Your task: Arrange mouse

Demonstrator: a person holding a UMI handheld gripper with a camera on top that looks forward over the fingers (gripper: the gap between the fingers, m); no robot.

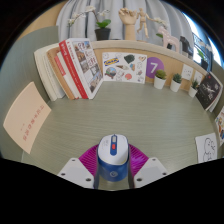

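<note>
Gripping a white and blue mouse (113, 160) between the two fingers of the tongs (113, 172), magenta pads (88, 156) pressed to both its flanks. Mouse pointing forward along the fingers, scroll wheel on top, held over the pale green desk (90, 120). Just left on the desk, a cream sheet of paper (25, 112). Beyond, at the far edge, upright books (72, 68) leaning in a row, beside them a propped picture card (123, 67) and a purple card with a 7 (154, 67). Small potted plants (160, 79) right of those, another plant (103, 28) up on the shelf behind. Printed sheets (207, 147) lying at the right side of the desk.
</note>
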